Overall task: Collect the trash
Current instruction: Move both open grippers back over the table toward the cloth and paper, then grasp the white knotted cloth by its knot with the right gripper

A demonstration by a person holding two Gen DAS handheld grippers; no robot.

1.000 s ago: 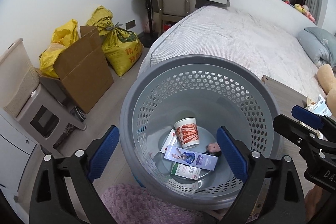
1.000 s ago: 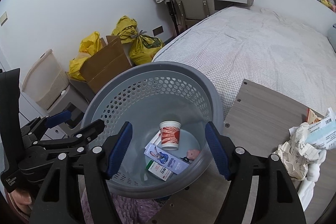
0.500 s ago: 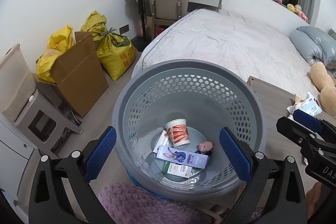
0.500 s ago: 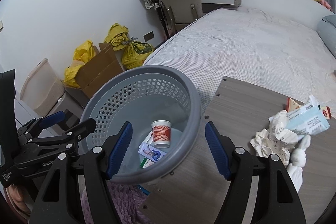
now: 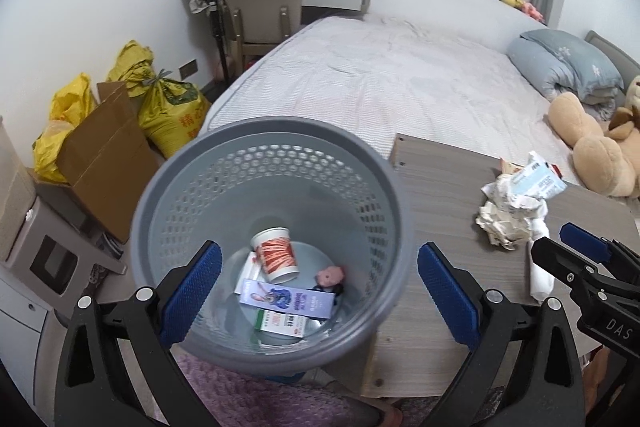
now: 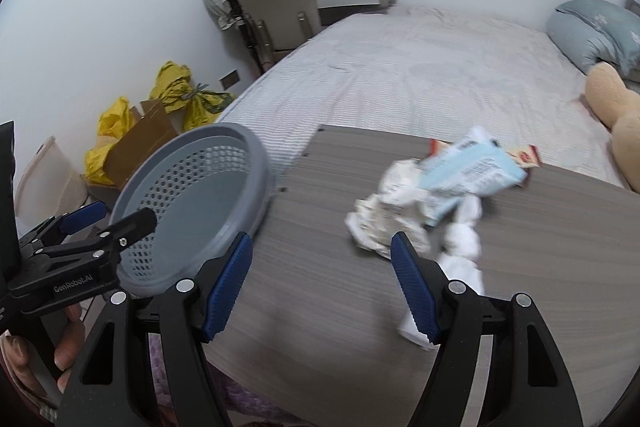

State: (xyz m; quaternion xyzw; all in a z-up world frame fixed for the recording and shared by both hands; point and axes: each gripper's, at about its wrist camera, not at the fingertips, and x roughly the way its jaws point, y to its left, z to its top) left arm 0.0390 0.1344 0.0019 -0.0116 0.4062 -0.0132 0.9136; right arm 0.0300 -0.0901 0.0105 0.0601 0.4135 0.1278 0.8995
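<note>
1. We see the trash pile [image 6: 424,195] on the table [image 6: 320,291] smeared by motion in the right wrist view; its print is unreadable.
2. The bin [image 6: 192,211] hides its contents there.
3. The hand [image 6: 44,355] is cut off by the edge.

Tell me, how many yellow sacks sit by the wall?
3: one printed sack beside the cardboard box, one behind it, and one left of the box. More may hide behind the box.
</note>
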